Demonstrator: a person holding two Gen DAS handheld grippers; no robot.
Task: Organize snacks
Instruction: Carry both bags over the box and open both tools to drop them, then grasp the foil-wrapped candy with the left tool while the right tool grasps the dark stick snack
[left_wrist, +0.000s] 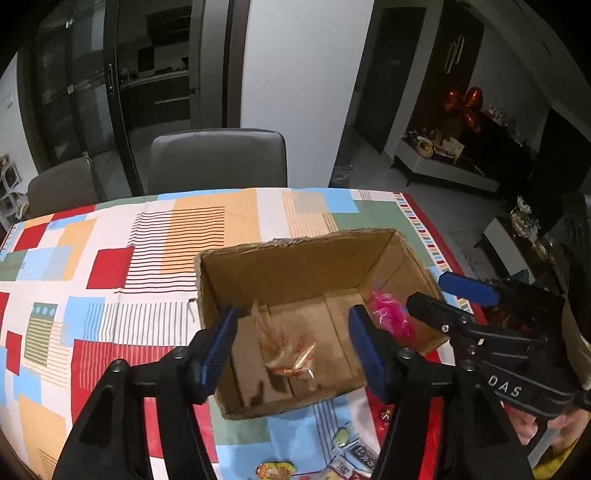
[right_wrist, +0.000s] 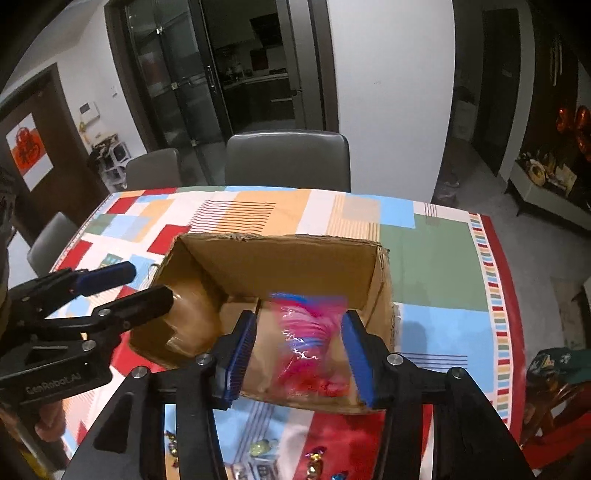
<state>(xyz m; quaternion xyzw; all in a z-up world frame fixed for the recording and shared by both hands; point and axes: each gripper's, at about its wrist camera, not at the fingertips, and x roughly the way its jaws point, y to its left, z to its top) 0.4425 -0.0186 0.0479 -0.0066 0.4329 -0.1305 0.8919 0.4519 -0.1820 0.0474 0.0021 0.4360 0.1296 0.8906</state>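
On the left, the left claw (left_wrist: 291, 345) hangs spread wide over the near-left part of the cardboard box (left_wrist: 291, 258), gripping nothing. Between its blue pads, a clear-wrapped orange snack (left_wrist: 291, 356) shows blurred inside the box; whether it lies on the box floor or is mid-fall cannot be told. It looks very light and crinkly, with a slick film wrapper, so a pinch on a gathered end of the film should hold better than a squeeze across the middle, which would probably slide or crush what is inside.

Toward the right, the right claw (right_wrist: 299, 349) is likewise released, its pads standing apart on either side of a pink bag (right_wrist: 310, 343) that sits in the box's right half (smeared by motion, so its exact pose is unclear). The bag seems soft, loosely filled and nearly weightless; it would likely sag under a grip, and its flat upper edge looks the firmest place to take it.

Nearest the camera, more small wrapped candies (right_wrist: 314, 459) and a round sweet (right_wrist: 258, 448) lie on the patterned tabletop (right_wrist: 436, 266) just in front of the box. These look small, hard and slippery, so each probably needs a centred, gentle pinch across its body. The box itself is stiff but light and may skid if bumped.
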